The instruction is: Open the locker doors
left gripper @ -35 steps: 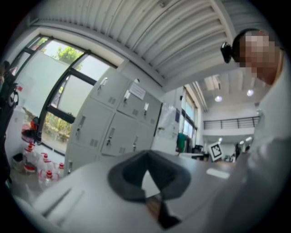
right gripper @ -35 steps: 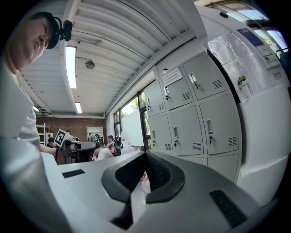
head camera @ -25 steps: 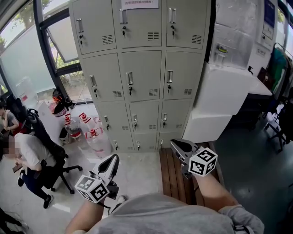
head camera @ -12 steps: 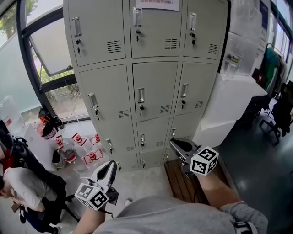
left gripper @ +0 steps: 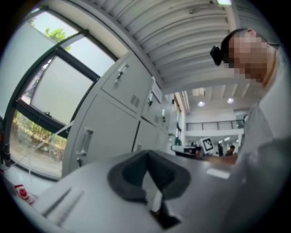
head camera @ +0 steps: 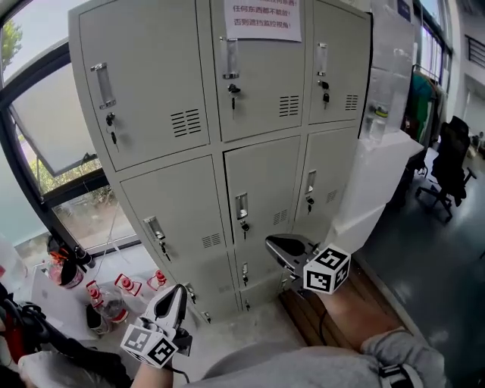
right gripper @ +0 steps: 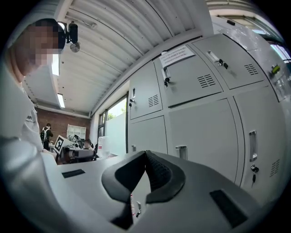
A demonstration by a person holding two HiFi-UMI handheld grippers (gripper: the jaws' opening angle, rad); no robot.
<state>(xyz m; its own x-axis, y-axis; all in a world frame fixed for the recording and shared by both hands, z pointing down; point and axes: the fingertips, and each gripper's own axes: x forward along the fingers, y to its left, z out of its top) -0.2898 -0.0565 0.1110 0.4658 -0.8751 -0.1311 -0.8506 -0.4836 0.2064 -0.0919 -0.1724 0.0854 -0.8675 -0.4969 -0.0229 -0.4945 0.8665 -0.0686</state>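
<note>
Right hand-held gripper [head camera: 270, 242] outstretched toward lockers [head camera: 261, 178]

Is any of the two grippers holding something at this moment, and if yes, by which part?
Nothing is held. The left gripper and the right gripper are both shut and empty, away from the lockers.

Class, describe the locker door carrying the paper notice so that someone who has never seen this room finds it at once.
Start at the grey locker bank beside the window. In the highest row in view, take the middle door of three. Alone among its neighbours, it bears a white paper notice near its top.
</note>
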